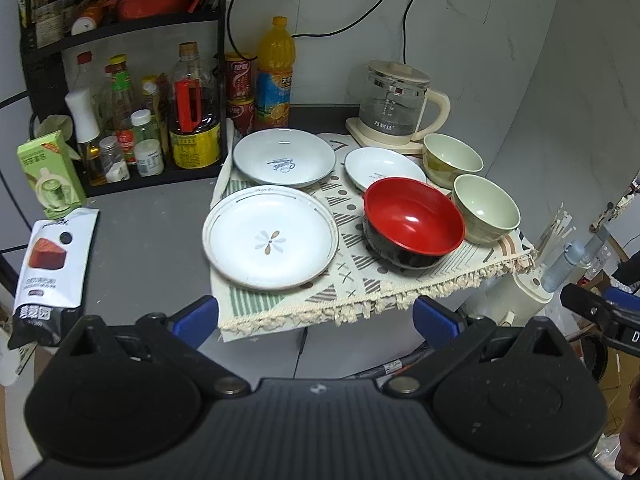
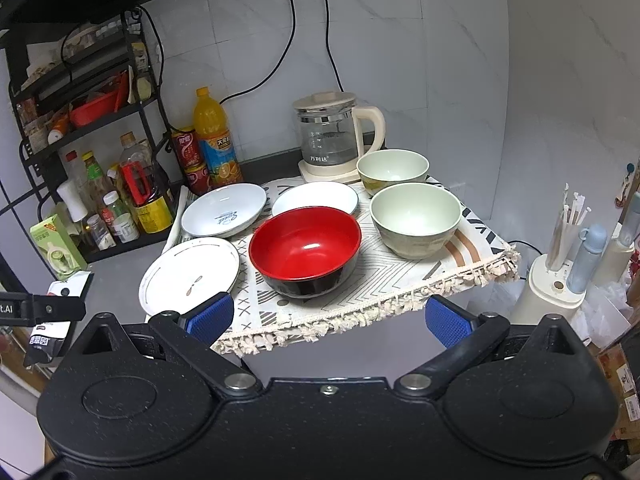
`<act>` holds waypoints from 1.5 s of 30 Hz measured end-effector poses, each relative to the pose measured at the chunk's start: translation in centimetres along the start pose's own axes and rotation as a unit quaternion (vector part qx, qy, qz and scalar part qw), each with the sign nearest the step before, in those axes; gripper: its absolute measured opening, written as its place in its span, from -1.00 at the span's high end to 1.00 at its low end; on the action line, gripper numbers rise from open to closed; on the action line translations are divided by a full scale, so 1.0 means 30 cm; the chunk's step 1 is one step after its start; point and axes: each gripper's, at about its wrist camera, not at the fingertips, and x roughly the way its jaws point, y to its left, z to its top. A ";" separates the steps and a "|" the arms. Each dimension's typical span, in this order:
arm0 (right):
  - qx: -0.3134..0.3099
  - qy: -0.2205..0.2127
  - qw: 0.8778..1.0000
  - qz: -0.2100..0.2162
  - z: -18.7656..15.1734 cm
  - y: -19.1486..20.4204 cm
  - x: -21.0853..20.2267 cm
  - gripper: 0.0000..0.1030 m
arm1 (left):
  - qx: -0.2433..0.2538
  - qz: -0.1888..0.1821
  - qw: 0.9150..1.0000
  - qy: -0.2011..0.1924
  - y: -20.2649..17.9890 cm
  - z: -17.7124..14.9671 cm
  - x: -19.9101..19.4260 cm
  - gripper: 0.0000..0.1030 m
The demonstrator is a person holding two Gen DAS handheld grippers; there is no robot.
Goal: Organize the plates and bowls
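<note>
On a patterned cloth (image 1: 360, 276) (image 2: 400, 276) lie a flower-print white plate (image 1: 270, 237) (image 2: 189, 271), a white plate with blue lettering (image 1: 284, 157) (image 2: 224, 210), a small white plate (image 1: 382, 166) (image 2: 316, 197), a red-and-black bowl (image 1: 414, 220) (image 2: 305, 250) and two pale green bowls, near (image 1: 486, 208) (image 2: 415, 219) and far (image 1: 452, 159) (image 2: 393, 169). My left gripper (image 1: 316, 316) is open and empty, held before the cloth's front edge. My right gripper (image 2: 329, 318) is open and empty, also in front of the cloth.
A glass kettle (image 1: 396, 100) (image 2: 332, 136) stands behind the bowls. A black rack with bottles (image 1: 132, 120) (image 2: 100, 184) and an orange juice bottle (image 1: 275, 72) (image 2: 214, 136) are at the left. A snack bag (image 1: 54, 256) lies on the grey counter. A utensil holder (image 2: 560, 276) stands off the right edge.
</note>
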 end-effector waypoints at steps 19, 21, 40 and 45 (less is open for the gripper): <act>0.035 0.030 0.999 -0.027 0.140 -0.063 0.266 -0.99 | -0.004 -0.032 0.999 0.030 -0.013 0.212 0.308 -0.97; 0.034 0.032 0.998 -0.033 0.160 -0.063 0.299 -0.99 | 0.001 -0.032 0.999 0.034 -0.018 0.240 0.348 -0.97; 0.098 0.075 0.991 -0.055 0.290 -0.124 0.594 -0.84 | 0.026 -0.075 0.993 0.082 -0.030 0.475 0.683 -0.87; 0.123 0.078 0.986 -0.077 0.302 -0.153 0.638 -0.76 | 0.045 -0.095 0.991 0.081 -0.054 0.517 0.738 -0.84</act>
